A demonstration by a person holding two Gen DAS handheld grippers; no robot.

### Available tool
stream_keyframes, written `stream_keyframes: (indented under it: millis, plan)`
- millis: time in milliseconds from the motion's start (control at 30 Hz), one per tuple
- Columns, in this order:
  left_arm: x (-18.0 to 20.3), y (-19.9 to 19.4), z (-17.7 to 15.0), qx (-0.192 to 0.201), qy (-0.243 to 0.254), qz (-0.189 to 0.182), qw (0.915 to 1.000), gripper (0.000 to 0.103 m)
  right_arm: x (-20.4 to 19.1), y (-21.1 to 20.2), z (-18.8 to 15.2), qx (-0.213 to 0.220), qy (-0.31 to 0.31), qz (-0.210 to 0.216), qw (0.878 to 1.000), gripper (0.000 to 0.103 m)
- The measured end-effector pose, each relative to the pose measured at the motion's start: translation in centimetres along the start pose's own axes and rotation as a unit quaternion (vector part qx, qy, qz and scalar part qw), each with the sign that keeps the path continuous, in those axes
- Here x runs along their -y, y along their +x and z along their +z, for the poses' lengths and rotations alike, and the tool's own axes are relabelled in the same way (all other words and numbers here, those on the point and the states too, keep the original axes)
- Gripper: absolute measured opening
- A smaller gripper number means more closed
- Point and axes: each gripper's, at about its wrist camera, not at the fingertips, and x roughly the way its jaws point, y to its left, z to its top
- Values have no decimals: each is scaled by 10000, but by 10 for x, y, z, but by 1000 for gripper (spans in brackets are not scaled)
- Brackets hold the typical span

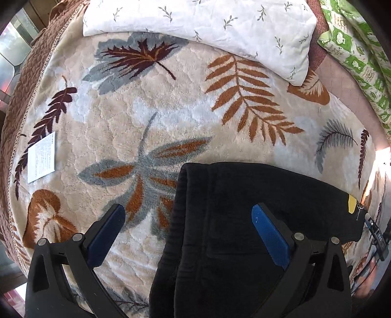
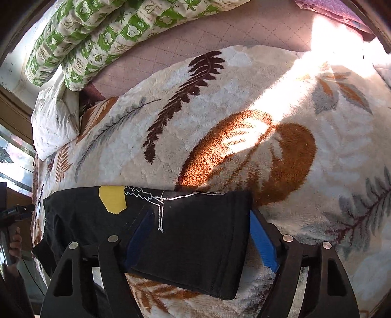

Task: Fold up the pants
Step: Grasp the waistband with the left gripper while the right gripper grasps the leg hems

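1. Leaf-patterned fleece blanket (image 1: 171, 102) covers the bed, with a white pillow (image 1: 195, 22) and a green quilt (image 2: 102, 29) at its far side and a white paper (image 1: 41, 156) well to the left of the pants
2. Black pants (image 1: 244, 220) lie on the blanket as a thick folded bundle, near its front edge; a yellow patch (image 2: 112, 198) and a silver line drawing mark the bundle's far edge
3. Left gripper (image 1: 188, 230) stands spread over the bundle's left rounded fold, one pad over the blanket, the other over the cloth, pinching nothing
4. Right gripper (image 2: 202, 239) is also spread, straddling the bundle's right end; whether its pads touch the cloth is hard to tell
5. Long axis of the bundle runs left to right between the two grippers, the rounded fold pointing left, the squarer end pointing right
6. My judgement: a last fold or tidy-up is in hand; to do it well, close each gripper on all layers at once, lift both ends evenly, and lay edge on edge so the layers do not slide
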Motion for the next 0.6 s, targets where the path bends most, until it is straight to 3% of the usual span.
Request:
stream_keyframes:
  millis: [200,300,333,500,600]
  plan:
    - [16,16,14,-119,161,-312,9993,99,7,0,3,3,51,199,9998,78]
    - [18,21,17,-182,200,-441,9987,74,6,1,4,-54,-57,200,9998,78]
    - [18,22,18,-212,204,-485,9984,61,5,1,5,-78,-116,190,9997,78]
    - [17,22,18,-190,245,-385,9988,44,3,3,9,-132,-258,171,9994,77]
    - [16,18,20,-134,272,-274,9992,30,4,4,13,-182,-315,138,9992,67]
